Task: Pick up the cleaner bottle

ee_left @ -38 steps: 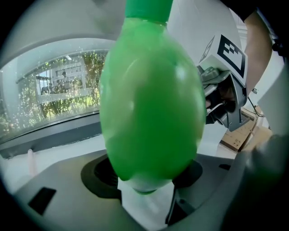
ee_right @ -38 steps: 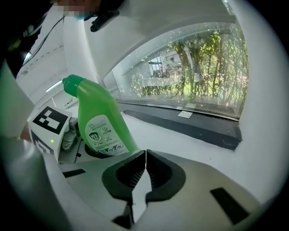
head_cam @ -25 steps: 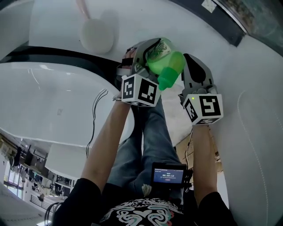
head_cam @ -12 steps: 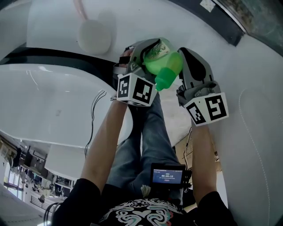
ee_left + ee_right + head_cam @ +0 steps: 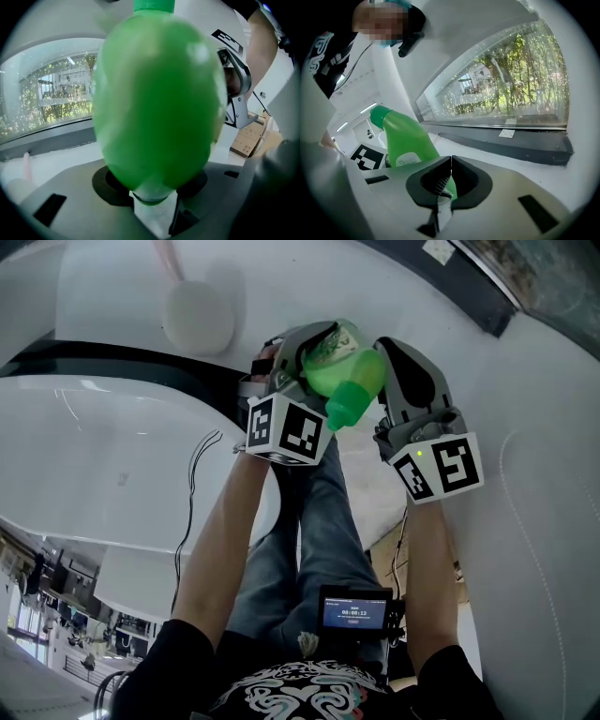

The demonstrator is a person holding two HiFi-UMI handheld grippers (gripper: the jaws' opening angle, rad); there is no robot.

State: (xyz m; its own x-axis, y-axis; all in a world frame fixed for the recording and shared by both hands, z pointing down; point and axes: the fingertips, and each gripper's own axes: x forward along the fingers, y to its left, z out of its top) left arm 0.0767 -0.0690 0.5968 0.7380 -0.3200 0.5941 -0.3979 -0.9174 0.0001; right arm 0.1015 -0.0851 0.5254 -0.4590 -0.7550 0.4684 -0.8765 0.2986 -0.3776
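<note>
A green cleaner bottle with a green cap hangs tilted in the air, cap toward me. My left gripper is shut on its body. Its jaws have just been closing with the bottle between them. In the left gripper view the bottle fills the frame above the left gripper, whose jaws press on its lower end. My right gripper stands just right of the bottle, apart from it. In its own view the right gripper is shut on nothing, with the bottle behind and to the left.
A white ledge runs under a dark window sill. A round white pad with a pink handle lies at the far left. A white curved surface and a black cable are on the left. A cardboard box sits low down.
The right gripper has drawn slightly up and to the right, away from the bottle, and tilted. The left gripper and the bottle have stayed where they were.
</note>
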